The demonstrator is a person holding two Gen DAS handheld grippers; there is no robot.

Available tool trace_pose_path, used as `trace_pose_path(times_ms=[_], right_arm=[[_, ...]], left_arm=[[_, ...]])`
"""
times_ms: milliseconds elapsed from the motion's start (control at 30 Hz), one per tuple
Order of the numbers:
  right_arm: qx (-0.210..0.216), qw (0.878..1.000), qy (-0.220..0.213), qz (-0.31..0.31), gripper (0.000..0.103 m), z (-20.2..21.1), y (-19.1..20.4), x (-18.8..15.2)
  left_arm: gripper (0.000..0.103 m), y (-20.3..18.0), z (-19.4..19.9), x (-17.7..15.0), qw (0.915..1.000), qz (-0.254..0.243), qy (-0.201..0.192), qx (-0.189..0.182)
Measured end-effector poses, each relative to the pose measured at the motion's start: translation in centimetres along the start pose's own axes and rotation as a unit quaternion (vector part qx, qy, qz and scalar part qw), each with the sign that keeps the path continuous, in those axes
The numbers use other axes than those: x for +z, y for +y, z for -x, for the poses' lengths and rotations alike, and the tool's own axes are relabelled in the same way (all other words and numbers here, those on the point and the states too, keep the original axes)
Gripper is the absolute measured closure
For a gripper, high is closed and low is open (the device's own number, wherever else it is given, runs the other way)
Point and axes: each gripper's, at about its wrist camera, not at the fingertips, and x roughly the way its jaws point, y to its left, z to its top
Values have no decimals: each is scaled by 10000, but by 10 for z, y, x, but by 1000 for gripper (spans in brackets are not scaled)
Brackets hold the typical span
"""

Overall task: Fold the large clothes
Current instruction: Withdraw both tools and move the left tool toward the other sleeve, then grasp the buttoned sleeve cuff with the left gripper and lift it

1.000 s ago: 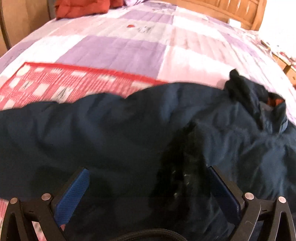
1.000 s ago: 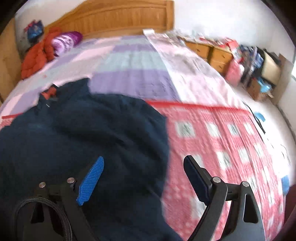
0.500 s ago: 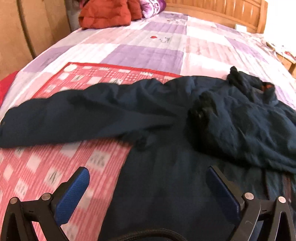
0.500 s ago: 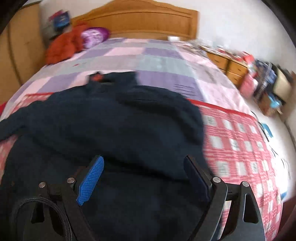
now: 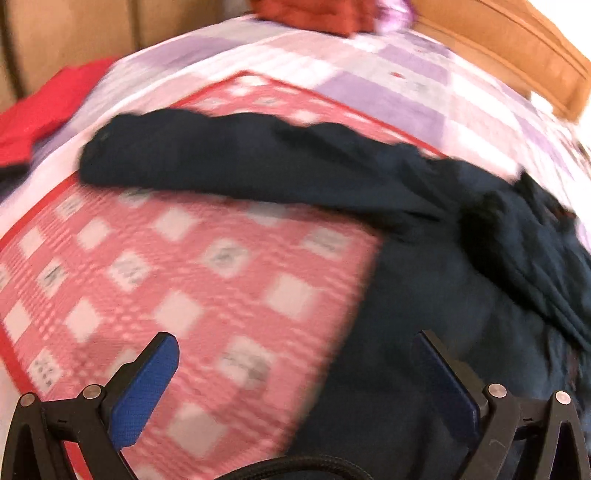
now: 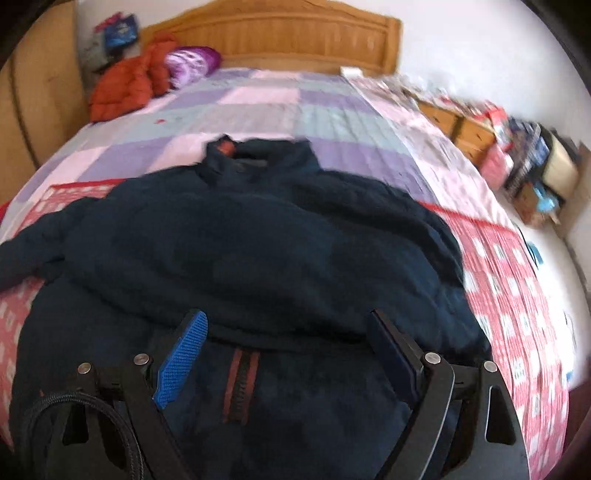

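Observation:
A large dark navy jacket [image 6: 258, 251] lies spread on the bed, its collar [image 6: 240, 155] with an orange lining toward the headboard and a red-edged zipper [image 6: 240, 384] near me. One sleeve [image 5: 229, 158] stretches out to the left over the red checked blanket [image 5: 166, 288]. My left gripper [image 5: 295, 343] hangs open above the jacket's left edge, with nothing between its blue pads. My right gripper [image 6: 286, 325] stands open over the jacket's lower front, holding nothing.
The bed has a purple and pink patchwork cover [image 6: 295, 107] and a wooden headboard [image 6: 280, 33]. An orange-red coat [image 6: 129, 81] and a purple pillow [image 6: 188, 62] lie near the headboard. A red cloth [image 5: 40, 110] lies at the bed's left side. Cluttered wooden drawers [image 6: 469, 125] stand to the right.
The left gripper has swung left and up, off the jacket's body to its left edge and sleeve. The right gripper has shifted left from the checked blanket to over the jacket's front.

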Motion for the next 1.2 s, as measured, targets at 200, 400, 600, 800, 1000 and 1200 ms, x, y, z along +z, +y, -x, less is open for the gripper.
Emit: trace_pose_path(times_ms=[200,400,600,800,1000,1200], right_arm=[[-178,9998,-56,-8,13,18,-15,-14],[-285,9996,8,-49,13,19,-11,-25],[-428,9990,90,77,13,9,3,-27],[-440,9989,114,122,13,-5,12,-22],[-342,9989,154,264,13,-21,16,-16],[-412,9988,110,243,13,-27,7,-15]], left_arm=[[0,105,-28,35,9883,1515,-93,169],[0,154,-74,72,9791,2032,-13,48],[0,188,-130,96,9564,2914,64,-171],[0,187,-169,114,9525,3018,157,-366],[0,194,-197,133,9481,3168,98,-263],[40,196,-208,157,9477,3168,-129,-378]])
